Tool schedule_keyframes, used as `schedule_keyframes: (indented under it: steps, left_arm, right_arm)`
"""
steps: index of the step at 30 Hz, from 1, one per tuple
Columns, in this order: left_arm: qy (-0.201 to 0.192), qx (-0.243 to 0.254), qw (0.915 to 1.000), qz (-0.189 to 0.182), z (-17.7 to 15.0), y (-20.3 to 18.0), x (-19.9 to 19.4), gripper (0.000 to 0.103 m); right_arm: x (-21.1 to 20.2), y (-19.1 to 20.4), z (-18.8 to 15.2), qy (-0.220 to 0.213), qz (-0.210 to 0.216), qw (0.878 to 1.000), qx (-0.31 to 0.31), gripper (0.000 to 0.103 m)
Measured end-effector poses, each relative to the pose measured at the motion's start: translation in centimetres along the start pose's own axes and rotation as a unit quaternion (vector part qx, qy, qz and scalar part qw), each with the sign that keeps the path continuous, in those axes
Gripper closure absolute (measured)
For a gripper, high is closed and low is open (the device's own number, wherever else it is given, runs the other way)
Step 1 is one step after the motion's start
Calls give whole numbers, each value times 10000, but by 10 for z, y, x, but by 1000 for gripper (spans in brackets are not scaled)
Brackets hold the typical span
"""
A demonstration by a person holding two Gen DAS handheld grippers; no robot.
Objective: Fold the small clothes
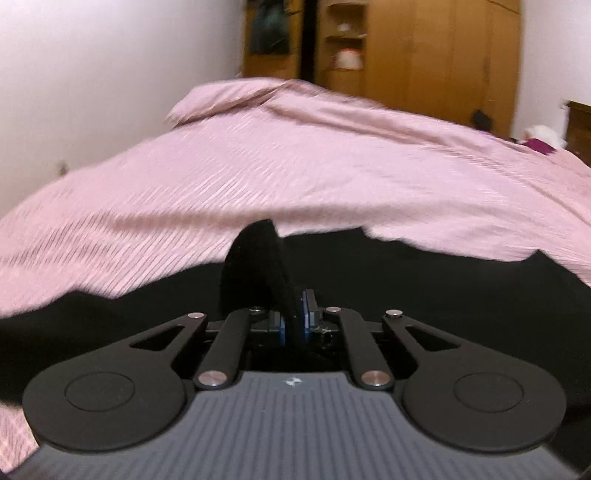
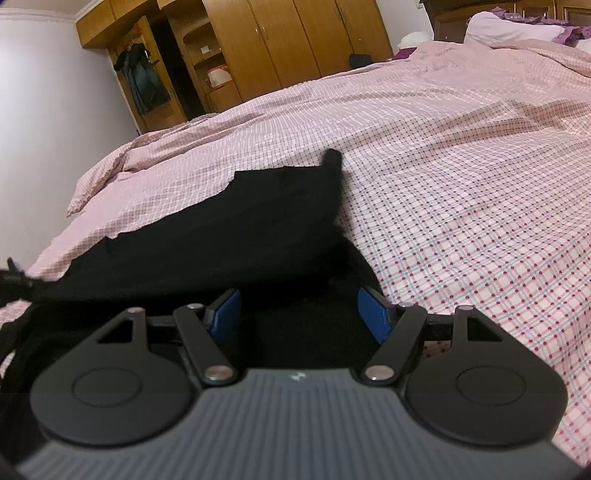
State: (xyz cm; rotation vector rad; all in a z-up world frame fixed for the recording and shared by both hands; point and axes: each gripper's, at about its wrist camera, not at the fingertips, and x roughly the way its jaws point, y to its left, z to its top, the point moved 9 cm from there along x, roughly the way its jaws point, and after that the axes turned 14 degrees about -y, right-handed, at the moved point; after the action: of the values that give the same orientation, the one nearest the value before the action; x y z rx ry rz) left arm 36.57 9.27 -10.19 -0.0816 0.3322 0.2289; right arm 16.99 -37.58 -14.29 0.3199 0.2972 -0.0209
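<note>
Open bedspread (image 2: 461,192) beyond black garment (image 2: 240,236)

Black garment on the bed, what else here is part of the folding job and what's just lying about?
Job:
black garment
left claw, shut on a fold of it
right claw, open over it
checked bedspread, the work surface

Lying about:
wardrobe
hanging coat
pillow

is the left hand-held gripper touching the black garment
Touching. The left wrist view shows the left hand-held gripper shut on a raised fold of the black fabric garment, cloth pinched between its blue pads.
</note>
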Motion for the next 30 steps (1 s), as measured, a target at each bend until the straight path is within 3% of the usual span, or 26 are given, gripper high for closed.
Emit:
schedule_keyframes:
  steps: [3, 7, 11, 14, 19, 27, 30]
  left_arm:
    - [246, -231, 9994, -121, -17, 9, 2, 93]
    - [144, -257, 9994, -195, -17, 10, -1, 92]
    - [155, -617, 9977, -233, -15, 19, 5, 86]
    - [95, -621, 9980, -80, -14, 27, 4, 86]
    - [35, -206, 9993, 305, -16, 37, 1, 86]
    - [-150, -10, 9991, 407, 0, 49, -19, 64]
    - [-155, -144, 9995, 223, 6, 47, -29, 53]
  right_arm:
    - [0, 1, -1, -4, -4, 10000, -46, 32]
    - [0, 1, 0, -3, -4, 10000, -36, 32]
    - [1, 0, 0, -8, 1, 10000, -37, 32]
    - [1, -1, 0, -20, 23, 10000, 15, 32]
    - [2, -2, -1, -43, 46, 10000, 71, 32]
    - [11, -2, 12, -136, -64, 9998, -120, 31]
    - [23, -7, 19, -148, -521, 9970, -561, 31]
